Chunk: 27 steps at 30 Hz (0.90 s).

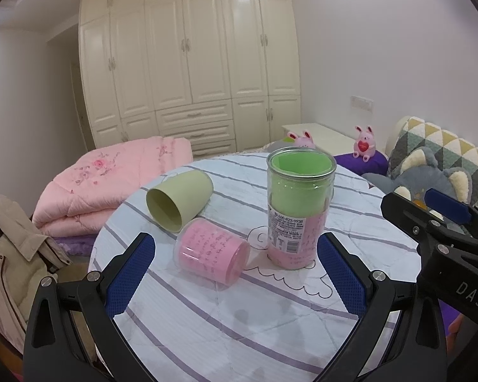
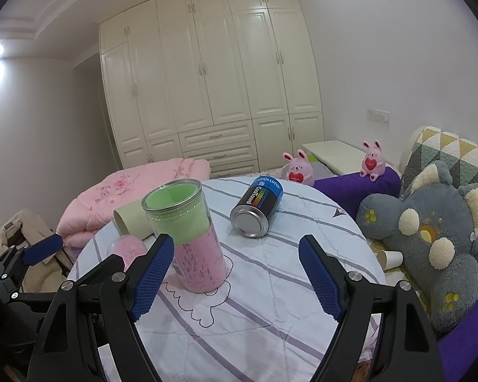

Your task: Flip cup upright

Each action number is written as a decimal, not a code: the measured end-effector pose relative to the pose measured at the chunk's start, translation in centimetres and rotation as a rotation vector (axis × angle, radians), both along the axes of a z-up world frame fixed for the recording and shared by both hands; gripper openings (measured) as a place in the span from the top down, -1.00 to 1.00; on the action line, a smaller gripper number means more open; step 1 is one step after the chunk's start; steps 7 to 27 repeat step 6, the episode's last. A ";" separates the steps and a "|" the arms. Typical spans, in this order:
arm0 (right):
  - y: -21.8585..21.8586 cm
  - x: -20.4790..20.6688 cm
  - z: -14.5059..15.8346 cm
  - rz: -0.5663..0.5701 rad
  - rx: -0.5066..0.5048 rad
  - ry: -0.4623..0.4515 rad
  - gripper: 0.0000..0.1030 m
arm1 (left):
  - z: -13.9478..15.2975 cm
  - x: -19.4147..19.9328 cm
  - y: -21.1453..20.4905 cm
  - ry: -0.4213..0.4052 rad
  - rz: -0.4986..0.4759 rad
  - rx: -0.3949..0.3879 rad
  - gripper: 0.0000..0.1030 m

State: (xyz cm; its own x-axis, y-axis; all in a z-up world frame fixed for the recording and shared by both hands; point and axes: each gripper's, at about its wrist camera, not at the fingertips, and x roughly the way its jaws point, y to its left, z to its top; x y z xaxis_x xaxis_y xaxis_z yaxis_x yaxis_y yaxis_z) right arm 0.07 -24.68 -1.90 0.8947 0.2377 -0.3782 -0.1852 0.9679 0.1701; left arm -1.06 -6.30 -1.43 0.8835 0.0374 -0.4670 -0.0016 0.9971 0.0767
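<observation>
A tall clear cup (image 1: 298, 210) with green and pink paper inside stands upright on the round table (image 1: 239, 324); it also shows in the right wrist view (image 2: 184, 235). A pale green cup (image 1: 178, 199) lies on its side, mouth toward me. A short pink cup (image 1: 212, 256) lies on its side in front of it. A blue and black can (image 2: 258, 208) lies on its side farther right. My left gripper (image 1: 235, 270) is open and empty, just short of the pink cup. My right gripper (image 2: 237, 275) is open and empty, right of the tall cup.
The table has a striped white cloth with a cartoon print. A folded pink quilt (image 1: 111, 181) lies behind left, a jacket (image 1: 12, 254) at the left. A grey plush toy (image 2: 430, 238) and a paper cup (image 2: 390, 258) sit right of the table. Wardrobes (image 1: 188, 63) stand behind.
</observation>
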 end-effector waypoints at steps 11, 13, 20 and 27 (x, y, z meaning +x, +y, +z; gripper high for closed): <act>0.4 0.9 -0.5 0.000 -0.001 0.034 -0.59 | -0.5 0.7 0.4 0.025 -0.004 0.019 -0.99; 0.4 0.9 -0.5 0.000 -0.001 0.034 -0.59 | -0.5 0.7 0.4 0.025 -0.004 0.019 -0.99; 0.4 0.9 -0.5 0.000 -0.001 0.034 -0.59 | -0.5 0.7 0.4 0.025 -0.004 0.019 -0.99; 0.4 0.9 -0.5 0.000 -0.001 0.034 -0.59 | -0.5 0.7 0.4 0.025 -0.004 0.019 -0.99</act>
